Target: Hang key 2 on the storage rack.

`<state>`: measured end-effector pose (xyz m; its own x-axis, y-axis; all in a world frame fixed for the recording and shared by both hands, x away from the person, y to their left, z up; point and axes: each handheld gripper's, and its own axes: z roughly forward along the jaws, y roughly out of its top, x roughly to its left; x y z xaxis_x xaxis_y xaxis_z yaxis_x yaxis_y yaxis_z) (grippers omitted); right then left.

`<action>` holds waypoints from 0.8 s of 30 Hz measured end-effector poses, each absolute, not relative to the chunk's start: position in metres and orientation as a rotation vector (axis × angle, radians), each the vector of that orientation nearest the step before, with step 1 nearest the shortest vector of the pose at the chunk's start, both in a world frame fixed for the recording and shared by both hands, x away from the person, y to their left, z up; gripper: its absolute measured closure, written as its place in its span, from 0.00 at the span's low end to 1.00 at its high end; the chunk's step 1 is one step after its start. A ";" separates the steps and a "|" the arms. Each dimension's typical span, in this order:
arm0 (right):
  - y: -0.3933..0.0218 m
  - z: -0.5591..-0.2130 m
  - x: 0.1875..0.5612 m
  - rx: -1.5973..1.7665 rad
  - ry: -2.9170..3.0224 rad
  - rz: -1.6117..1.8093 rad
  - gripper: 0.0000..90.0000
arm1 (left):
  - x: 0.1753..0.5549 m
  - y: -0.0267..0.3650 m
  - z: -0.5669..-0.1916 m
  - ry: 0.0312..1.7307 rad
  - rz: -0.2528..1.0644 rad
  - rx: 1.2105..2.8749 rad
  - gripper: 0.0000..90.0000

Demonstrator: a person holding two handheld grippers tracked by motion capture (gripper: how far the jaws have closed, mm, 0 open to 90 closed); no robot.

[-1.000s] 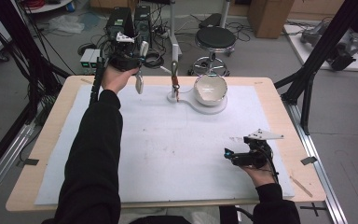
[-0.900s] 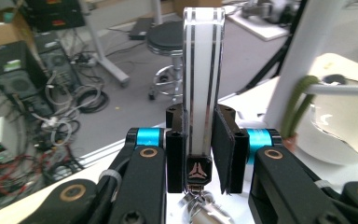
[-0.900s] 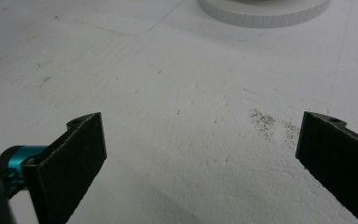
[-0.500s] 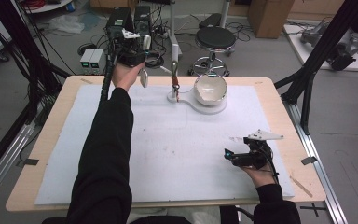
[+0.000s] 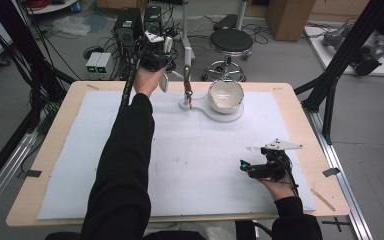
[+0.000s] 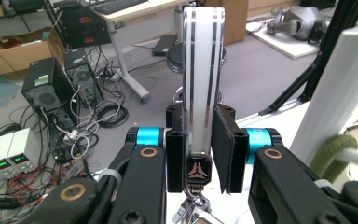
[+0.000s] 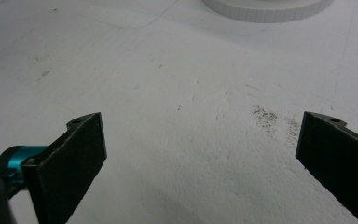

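Observation:
My left gripper (image 5: 154, 56) is held high over the far edge of the table, left of a small stand (image 5: 187, 86). It is shut on a slim white bar (image 6: 203, 70) with two dark stripes. The bar stands upright between the pads (image 6: 223, 149), and a metal ring hangs from its lower end. In the high view a white end of the bar (image 5: 163, 82) pokes out below the hand. My right gripper (image 5: 256, 169) rests low over the white mat (image 5: 180, 165) at the front right. Its jaws (image 7: 200, 140) stand wide apart with bare mat between them.
A white bowl (image 5: 225, 94) sits on a round white base (image 5: 230, 116) at the far middle, joined to the stand. A white post (image 6: 335, 88) rises close on the left gripper's right. Beyond the table are computers, cables and a stool (image 5: 231, 40).
My left hand has carried the bar to the right along the far edge, closer to the stand. The right gripper has stayed where it was.

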<state>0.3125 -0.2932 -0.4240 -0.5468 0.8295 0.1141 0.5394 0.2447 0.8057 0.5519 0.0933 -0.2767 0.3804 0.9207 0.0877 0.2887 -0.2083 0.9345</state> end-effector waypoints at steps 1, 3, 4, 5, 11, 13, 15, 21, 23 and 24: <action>-0.294 -0.424 0.312 1.263 2.185 1.208 0.01 | 0.552 0.092 -0.276 1.069 0.866 1.705 0.84; -0.295 -0.424 0.312 1.267 2.180 1.209 0.01 | 0.552 0.091 -0.276 1.065 0.886 1.695 0.84; -0.295 -0.424 0.311 1.271 2.177 1.207 0.01 | 0.552 0.091 -0.276 1.064 0.891 1.688 0.84; -0.295 -0.424 0.311 1.270 2.176 1.207 0.01 | 0.552 0.090 -0.275 1.066 0.900 1.684 0.84; -0.296 -0.423 0.310 1.277 2.170 1.208 0.01 | 0.556 0.087 -0.273 1.092 0.912 1.666 0.84; -0.297 -0.424 0.310 1.272 2.166 1.207 0.01 | 0.556 0.084 -0.272 1.086 0.908 1.661 0.84; -0.297 -0.424 0.310 1.279 2.164 1.207 0.01 | 0.556 0.080 -0.270 1.083 0.904 1.655 0.84; -0.300 -0.424 0.309 1.278 2.156 1.204 0.01 | 0.553 0.068 -0.273 1.076 0.883 1.671 0.84; -0.300 -0.424 0.309 1.281 2.157 1.202 0.01 | 0.551 0.067 -0.274 1.079 0.880 1.672 0.84; -0.300 -0.424 0.309 1.282 2.157 1.201 0.01 | 0.551 0.068 -0.274 1.080 0.867 1.673 0.84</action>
<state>0.3090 -0.3003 -0.4243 -0.5250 0.8436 0.1127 0.5401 0.2279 0.8102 0.5507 0.0676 -0.2744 0.3635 0.9289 0.0712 0.2704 -0.1783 0.9461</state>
